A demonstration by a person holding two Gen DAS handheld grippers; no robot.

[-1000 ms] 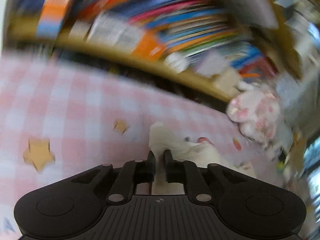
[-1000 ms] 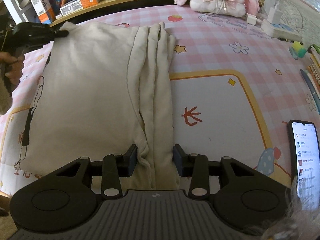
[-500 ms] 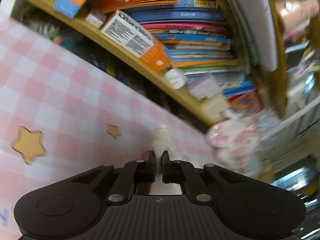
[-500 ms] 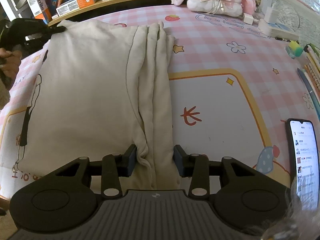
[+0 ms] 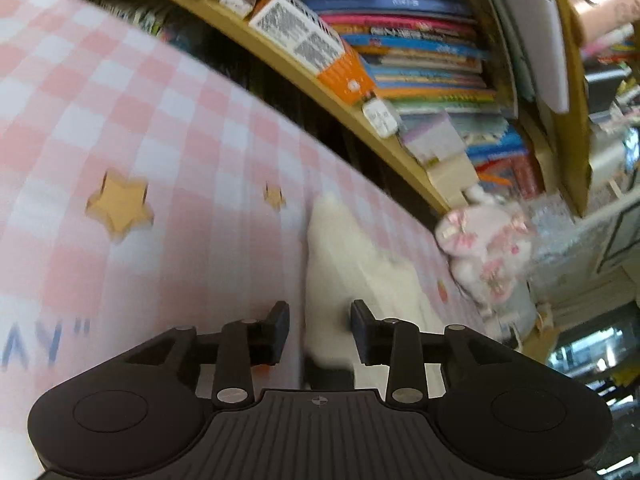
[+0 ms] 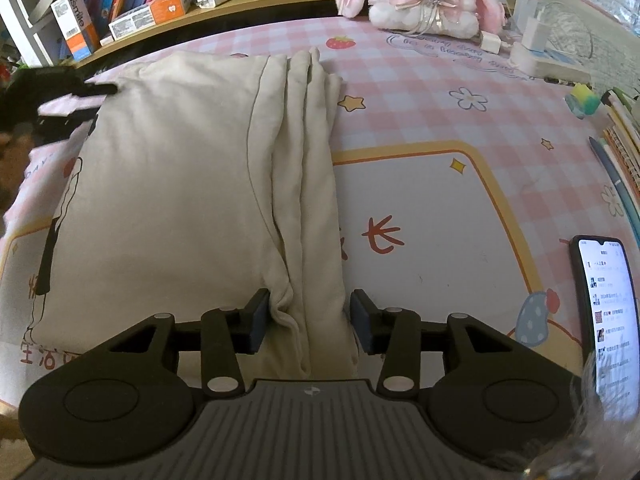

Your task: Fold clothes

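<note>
Right wrist view: right gripper [image 6: 308, 316] straddles cream garment [image 6: 168, 184] bunched edge, grip uncertain | left gripper [image 5: 318, 330] opening, corner released | next: cross-fold.

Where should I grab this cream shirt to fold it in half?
Probably the near end of the bunched pleats on the shirt, from the near edge, where the right claw straddles them. The stacked layers stand proud of the mat and pinch together.

Soft even indoor light, heavy fisheye warp at edges, left-wrist view w/ motion blur
</note>
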